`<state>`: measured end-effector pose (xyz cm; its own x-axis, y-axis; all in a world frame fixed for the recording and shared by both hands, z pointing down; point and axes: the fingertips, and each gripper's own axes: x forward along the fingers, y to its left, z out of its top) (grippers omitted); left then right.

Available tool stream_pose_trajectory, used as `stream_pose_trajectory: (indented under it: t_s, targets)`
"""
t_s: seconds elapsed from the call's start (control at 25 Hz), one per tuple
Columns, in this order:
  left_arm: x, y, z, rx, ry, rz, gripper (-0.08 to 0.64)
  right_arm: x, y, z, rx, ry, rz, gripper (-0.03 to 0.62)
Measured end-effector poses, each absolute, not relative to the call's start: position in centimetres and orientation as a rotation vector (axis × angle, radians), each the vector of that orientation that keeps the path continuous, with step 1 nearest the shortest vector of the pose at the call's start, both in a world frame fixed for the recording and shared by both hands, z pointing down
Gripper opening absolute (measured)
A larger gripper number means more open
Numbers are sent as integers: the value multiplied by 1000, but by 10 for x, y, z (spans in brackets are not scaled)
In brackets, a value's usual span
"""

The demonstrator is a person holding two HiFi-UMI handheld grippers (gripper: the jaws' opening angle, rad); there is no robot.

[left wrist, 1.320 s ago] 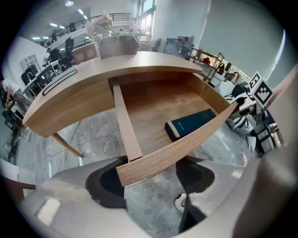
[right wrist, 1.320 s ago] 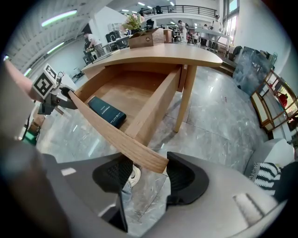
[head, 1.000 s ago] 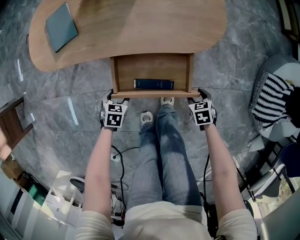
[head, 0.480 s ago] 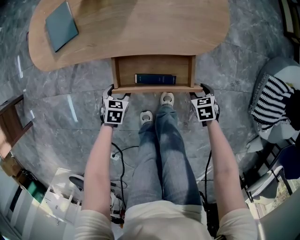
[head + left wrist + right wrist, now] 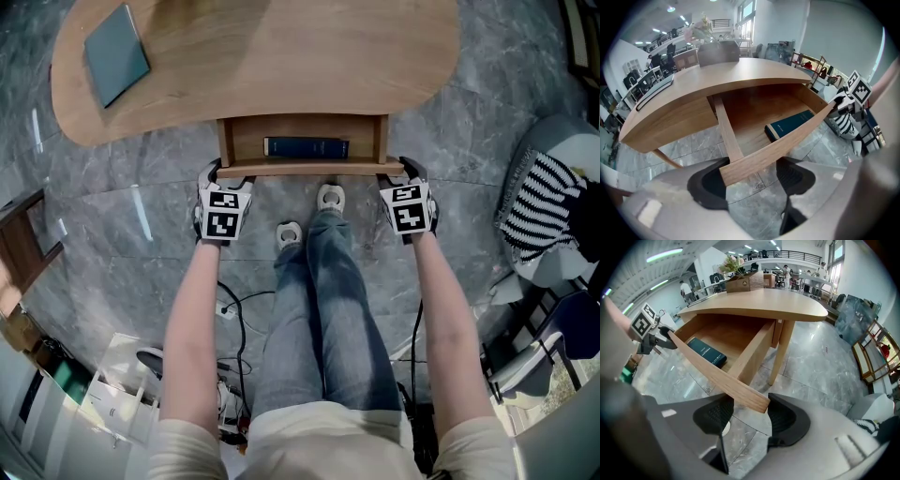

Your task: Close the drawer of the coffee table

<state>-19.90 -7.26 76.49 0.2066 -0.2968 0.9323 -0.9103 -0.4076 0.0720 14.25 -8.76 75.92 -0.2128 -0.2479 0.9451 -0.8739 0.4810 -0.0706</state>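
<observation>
Drawer (image 5: 300, 169) part-open, 1 book (image 5: 307, 147) inside; left gripper (image 5: 212, 172), right gripper (image 5: 405, 168) straddle front ends.

From the head view, the back of the drawer (image 5: 246, 141) is tucked under the tabletop (image 5: 281, 66), and the tabletop's far edge runs off the top of the frame. The print on the book (image 5: 306, 147) is way too small to read. The jaws of the left gripper (image 5: 212, 172) and right gripper (image 5: 405, 169) are mostly buried under their marker cubes there. One shoe (image 5: 330, 198) is half covered by the leg.
</observation>
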Motion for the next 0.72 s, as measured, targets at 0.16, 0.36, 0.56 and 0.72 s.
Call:
stream_pose_trajectory:
  t_s: [0.16,0.36,0.56,0.72]
  targets:
    - [-197,-83,765,1828,-1125,1194,316,145,-100,760,968,-1732,767,227]
    - [-197,-103,762,1855,-1119,1208,316,143,-113,761,973,-1734,768,227]
    - [-199,-116,761,1853,-1122,1206,316,140,-125,760,984,-1752,761,227]
    - [-201,-128,761,1855,-1123,1204,316,138,-137,759,994,-1750,757,227]
